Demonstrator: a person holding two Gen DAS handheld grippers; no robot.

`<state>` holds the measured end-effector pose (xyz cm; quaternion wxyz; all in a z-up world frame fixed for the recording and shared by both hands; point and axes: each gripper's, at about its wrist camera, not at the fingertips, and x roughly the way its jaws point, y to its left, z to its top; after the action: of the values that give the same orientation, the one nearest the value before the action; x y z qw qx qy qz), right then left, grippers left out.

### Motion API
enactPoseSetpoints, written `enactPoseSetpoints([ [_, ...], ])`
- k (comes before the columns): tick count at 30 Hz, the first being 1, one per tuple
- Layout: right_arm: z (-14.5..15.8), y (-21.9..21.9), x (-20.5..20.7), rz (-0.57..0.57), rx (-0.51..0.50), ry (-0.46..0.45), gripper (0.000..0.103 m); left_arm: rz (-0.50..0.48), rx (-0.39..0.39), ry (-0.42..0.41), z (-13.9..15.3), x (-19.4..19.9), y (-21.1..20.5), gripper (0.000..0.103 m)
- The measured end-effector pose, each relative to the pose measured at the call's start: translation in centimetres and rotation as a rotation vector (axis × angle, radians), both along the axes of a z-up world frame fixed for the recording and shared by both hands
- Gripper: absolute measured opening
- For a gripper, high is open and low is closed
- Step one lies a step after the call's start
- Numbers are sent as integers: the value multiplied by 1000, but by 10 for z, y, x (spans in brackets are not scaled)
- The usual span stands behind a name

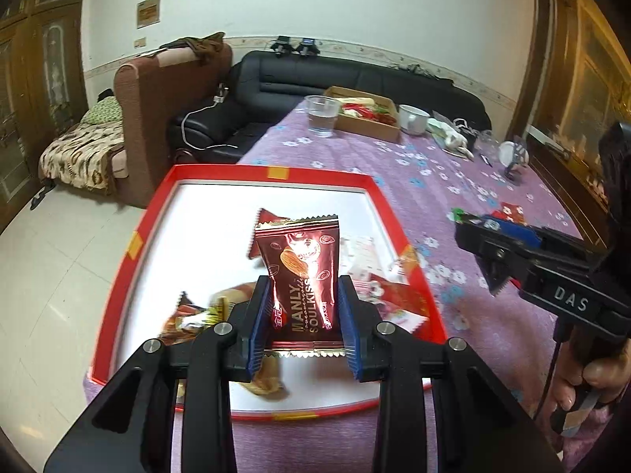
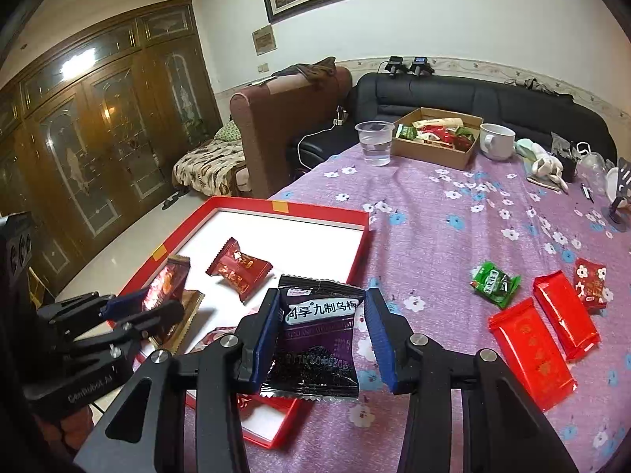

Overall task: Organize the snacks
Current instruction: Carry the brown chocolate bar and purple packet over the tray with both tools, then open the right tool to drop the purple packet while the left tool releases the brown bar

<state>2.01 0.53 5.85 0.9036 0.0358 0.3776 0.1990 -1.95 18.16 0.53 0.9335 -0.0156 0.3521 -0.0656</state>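
My left gripper (image 1: 303, 282) is shut on a dark red almond chocolate packet (image 1: 303, 260), held upright above the red tray (image 1: 244, 171) with a white floor. Several snack packets lie in the tray under it, one red (image 2: 239, 270). My right gripper (image 2: 323, 293) is shut on a black and purple plum packet (image 2: 315, 347) over the tray's right rim (image 2: 315, 209). In the right wrist view the left gripper (image 2: 157, 303) shows at the left with its packet (image 2: 165, 287). The right gripper (image 1: 485, 252) appears at the right of the left wrist view.
Loose on the purple flowered tablecloth (image 2: 434, 236) lie a green packet (image 2: 495, 283) and red packets (image 2: 530, 358). At the far end stand a cardboard box of snacks (image 2: 434, 138), a plastic cup of water (image 2: 374, 142) and a white mug (image 2: 497, 140). A hand (image 1: 591, 378) grips the right handle.
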Motion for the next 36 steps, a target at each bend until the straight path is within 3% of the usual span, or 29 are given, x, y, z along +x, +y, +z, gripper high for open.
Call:
enactPoseSetpoints([
  [36,-12,118,-6,230,-60,23,44,103,-25,8,-9,0,56,31],
])
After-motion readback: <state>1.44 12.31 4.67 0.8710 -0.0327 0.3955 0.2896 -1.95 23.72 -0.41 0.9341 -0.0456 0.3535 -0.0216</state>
